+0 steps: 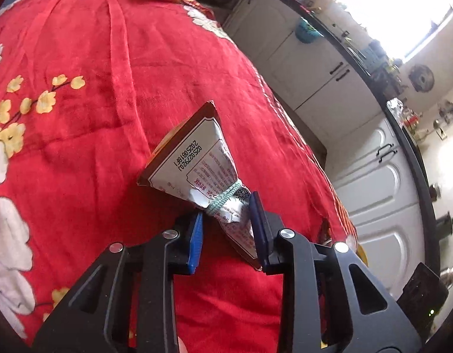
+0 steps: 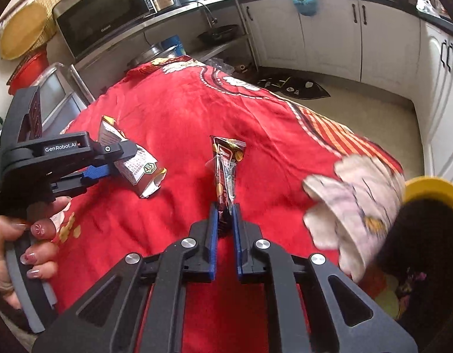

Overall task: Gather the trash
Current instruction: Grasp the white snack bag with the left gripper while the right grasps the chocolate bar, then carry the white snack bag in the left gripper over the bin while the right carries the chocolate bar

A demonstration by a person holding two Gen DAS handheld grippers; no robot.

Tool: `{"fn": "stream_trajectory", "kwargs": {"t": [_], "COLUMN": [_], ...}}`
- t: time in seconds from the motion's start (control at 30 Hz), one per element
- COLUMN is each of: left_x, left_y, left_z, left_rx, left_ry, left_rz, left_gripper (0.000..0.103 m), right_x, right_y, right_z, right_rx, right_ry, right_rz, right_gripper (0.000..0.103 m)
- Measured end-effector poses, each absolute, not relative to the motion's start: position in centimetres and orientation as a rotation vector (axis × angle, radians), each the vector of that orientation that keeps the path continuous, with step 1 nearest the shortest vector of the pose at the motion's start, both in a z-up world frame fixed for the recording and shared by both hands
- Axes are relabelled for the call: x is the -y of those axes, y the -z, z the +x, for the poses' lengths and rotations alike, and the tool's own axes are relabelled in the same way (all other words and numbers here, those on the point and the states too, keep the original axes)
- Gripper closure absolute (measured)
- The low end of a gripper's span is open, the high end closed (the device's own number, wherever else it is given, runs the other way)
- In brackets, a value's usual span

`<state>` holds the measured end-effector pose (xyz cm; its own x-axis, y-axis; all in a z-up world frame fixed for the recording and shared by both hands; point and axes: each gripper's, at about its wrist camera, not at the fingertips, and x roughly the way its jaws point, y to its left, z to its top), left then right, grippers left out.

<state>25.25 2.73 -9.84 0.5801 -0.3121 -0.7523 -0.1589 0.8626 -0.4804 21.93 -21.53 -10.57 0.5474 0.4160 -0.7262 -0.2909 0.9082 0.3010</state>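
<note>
My left gripper (image 1: 226,209) is shut on a crumpled white snack bag (image 1: 194,153) tied at its waist with a pale green band, held above the red cloth. The same bag (image 2: 138,167) and left gripper (image 2: 108,161) show at the left of the right wrist view. My right gripper (image 2: 225,214) is shut on the lower end of a dark red and brown snack wrapper (image 2: 226,164), which stands upright above the red flowered tablecloth (image 2: 173,111).
A yellow bin (image 2: 432,188) with a dark liner sits at the right edge of the table, partly behind a white flowered fold of cloth (image 2: 352,203). White kitchen cabinets (image 2: 329,29) and a shelf with a microwave (image 2: 103,14) stand beyond.
</note>
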Motion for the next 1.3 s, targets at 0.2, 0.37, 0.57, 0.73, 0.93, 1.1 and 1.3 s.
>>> {"fn": "stream_trajectory", "kwargs": {"t": [0.2,0.37,0.57,0.73,0.93,1.1,1.3], "left_x": [-1.3,0.1,2.3,4.5,6.6,8.1,9.8], "left_y": [8.8,7.8,6.6,5.5,4.6,4.0,3.4], "left_z": [23.5,22.0,20.9,20.1,19.2,18.8,18.1], "left_rx": [-0.934,-0.918,-0.895,-0.877,-0.860,-0.848,-0.836], "left_ry": [0.127,0.173,0.221,0.276,0.317,0.344,0.374], "left_rz": [-0.473,-0.427,-0.368,-0.330,-0.298,-0.275,-0.246], "left_gripper": [0.082,0.083,0.084,0.084,0.084,0.084,0.084], "right_x": [23.0,24.7,26.7,28.8,31.1,33.0,34.5], "right_y": [10.0,9.0,7.8,7.1,6.4,5.9,5.3], "right_z": [19.5,17.7,16.1,14.8,13.5,12.7,11.9], "right_rx": [-0.883,-0.852,-0.817,-0.795,-0.770,-0.755,-0.736], "right_ry": [-0.399,-0.384,-0.356,-0.321,-0.278,-0.245,-0.202], "right_rz": [0.188,0.223,0.239,0.275,0.309,0.327,0.335], "right_gripper": [0.097,0.098,0.098,0.098,0.098,0.098,0.098]}}
